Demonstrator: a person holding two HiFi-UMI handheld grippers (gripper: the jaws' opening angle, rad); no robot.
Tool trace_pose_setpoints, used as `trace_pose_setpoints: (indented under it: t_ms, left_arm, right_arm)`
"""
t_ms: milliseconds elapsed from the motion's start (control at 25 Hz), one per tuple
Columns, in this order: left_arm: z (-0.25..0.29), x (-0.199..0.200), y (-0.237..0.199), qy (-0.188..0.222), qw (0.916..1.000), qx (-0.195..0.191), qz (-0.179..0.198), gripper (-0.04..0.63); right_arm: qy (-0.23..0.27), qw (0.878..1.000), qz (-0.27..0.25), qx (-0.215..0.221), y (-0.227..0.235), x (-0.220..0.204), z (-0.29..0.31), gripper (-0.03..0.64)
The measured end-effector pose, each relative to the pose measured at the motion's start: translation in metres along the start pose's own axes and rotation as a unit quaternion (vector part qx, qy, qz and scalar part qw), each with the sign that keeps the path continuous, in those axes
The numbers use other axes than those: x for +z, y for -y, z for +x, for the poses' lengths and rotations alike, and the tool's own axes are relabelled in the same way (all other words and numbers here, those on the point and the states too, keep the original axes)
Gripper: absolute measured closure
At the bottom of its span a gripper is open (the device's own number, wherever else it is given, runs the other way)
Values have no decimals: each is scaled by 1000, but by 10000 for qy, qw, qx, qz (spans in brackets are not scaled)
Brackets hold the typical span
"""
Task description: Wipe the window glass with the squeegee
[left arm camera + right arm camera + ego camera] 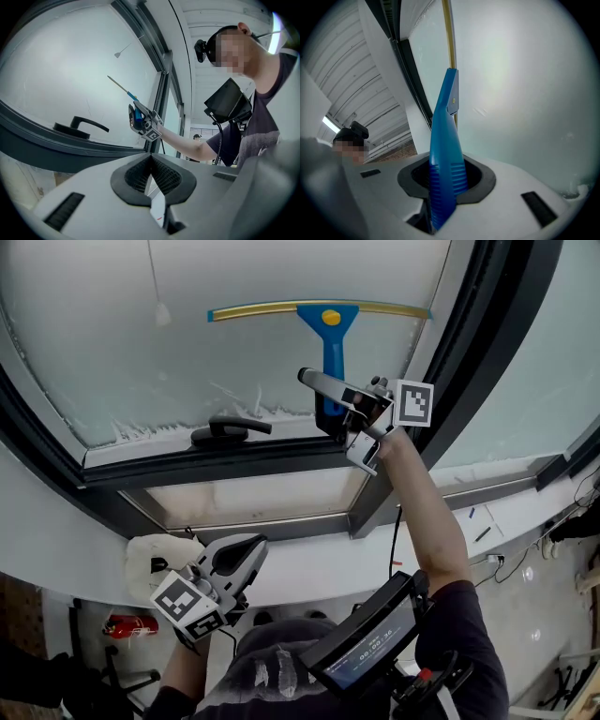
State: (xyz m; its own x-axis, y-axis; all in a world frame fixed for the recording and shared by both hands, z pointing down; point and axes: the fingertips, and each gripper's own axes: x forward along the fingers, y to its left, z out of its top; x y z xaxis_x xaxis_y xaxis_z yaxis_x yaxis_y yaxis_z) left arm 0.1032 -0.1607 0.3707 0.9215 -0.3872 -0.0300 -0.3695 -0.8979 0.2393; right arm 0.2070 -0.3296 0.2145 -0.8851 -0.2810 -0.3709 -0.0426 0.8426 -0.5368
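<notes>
Squeegee first: from what I can see it should be light, with a stiff blue plastic handle and a long thin blade strip that I would expect to flex only at its edge. The handle tapers and looks smooth, so I judge it could twist in a grip. The ribbed stretch near its lower end is the sensible place to hold it, and that is where my right gripper is clamped on it. The right gripper view shows the jaws pressed on those ribs of the squeegee.

Its handle runs up the pane away from the gripper, and the blade sits crosswise at the top, level from left to right. The blade seems to lie against the window glass, high on the pane, though I cannot confirm contact. Whitish residue lines the lower edge of the glass, just above the black window handle on the frame.

My left gripper hangs low, well apart from the window, jaws together with nothing between them.
</notes>
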Motion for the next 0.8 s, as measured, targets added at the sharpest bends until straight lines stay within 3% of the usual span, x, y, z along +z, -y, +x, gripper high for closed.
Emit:
trace_pose_setpoints:
  t_ms: [360, 640, 800]
  left_arm:
    - [-9, -5, -6, 21, 9998, 186, -116, 591]
    - [-15, -9, -8, 43, 9997, 123, -215, 591]
    - [-23, -9, -10, 81, 9996, 102, -238, 591]
  right_arm:
    - [-244, 9997, 22, 59, 8, -33, -3, 526]
    - [-413, 9980, -481, 69, -26, -45, 2, 528]
    - [-799, 9913, -1042, -91, -56, -67, 4, 537]
